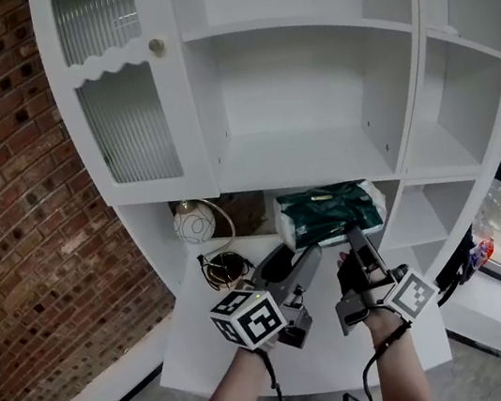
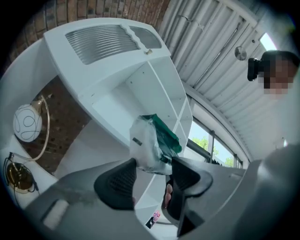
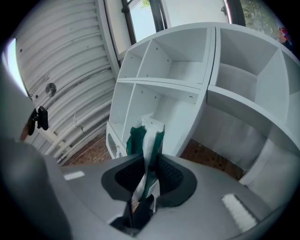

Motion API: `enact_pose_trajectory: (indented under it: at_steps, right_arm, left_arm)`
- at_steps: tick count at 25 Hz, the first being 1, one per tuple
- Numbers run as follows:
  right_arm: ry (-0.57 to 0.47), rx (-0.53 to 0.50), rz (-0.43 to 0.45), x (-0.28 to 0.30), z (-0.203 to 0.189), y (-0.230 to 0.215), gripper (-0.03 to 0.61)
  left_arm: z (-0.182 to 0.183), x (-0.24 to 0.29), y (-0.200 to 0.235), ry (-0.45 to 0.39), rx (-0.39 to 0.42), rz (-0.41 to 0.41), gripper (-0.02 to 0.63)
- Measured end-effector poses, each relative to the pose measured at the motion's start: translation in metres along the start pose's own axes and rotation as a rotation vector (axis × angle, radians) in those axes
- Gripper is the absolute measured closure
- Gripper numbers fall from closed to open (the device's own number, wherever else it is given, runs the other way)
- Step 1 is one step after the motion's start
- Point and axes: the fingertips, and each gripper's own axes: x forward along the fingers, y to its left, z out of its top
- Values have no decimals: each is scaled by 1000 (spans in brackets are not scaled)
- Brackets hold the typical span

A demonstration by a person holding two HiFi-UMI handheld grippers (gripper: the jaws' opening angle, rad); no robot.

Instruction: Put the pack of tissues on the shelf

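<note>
Right tool (image 1: 352,233) has the pack of tissues (image 1: 329,213) — its jaws are pinched tight on a thin edge of the green-and-white wrapper, and the right gripper view shows the pack (image 3: 146,145) standing up out of the closed right tool (image 3: 149,171) with plastic squeezed flat between the pads. The left tool (image 1: 291,259) sits just beside it, a touch lower and to the left. Its jaws stand wide apart. In the left gripper view the pack's near end (image 2: 152,143) hangs right at the tips of the left tool (image 2: 152,168), between them, with neither pad clamping it.

The pack is off the white table (image 1: 211,363), up in the air in front of the dark gap under the lowest board of the white shelf unit (image 1: 318,150). It is on no shelf yet. The compartments above it are bare white boards.

To the left, a cabinet door (image 1: 128,120) with ribbed glass and a small round knob (image 1: 156,45). Beneath that, a pale round ornament (image 1: 194,221) in a gold hoop, and a gold-and-black object (image 1: 224,268) on the table. Brick wall (image 1: 1,189) on the far left — both marker cubes (image 1: 248,319) face up at the head camera.
</note>
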Motion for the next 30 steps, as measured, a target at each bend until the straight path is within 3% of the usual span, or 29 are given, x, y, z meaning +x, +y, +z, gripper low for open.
enact_pose_trajectory:
  at_steps: [6, 14, 20, 24, 30]
  right_arm:
    - [13, -40, -7, 10, 9, 3, 503]
    - [94, -176, -15, 38, 17, 14, 492]
    - [155, -218, -65, 53, 19, 6, 482]
    - [152, -168, -196, 61, 28, -9, 494]
    - [189, -260, -175, 94, 47, -3, 492]
  left_arm:
    - [12, 7, 1, 2, 10, 0, 471]
    - [35, 24, 9, 3, -39, 0, 502]
    - [49, 38, 18, 38, -20, 32, 503]
    - [63, 51, 22, 59, 36, 71, 503]
    - [91, 74, 20, 82, 181, 102, 500]
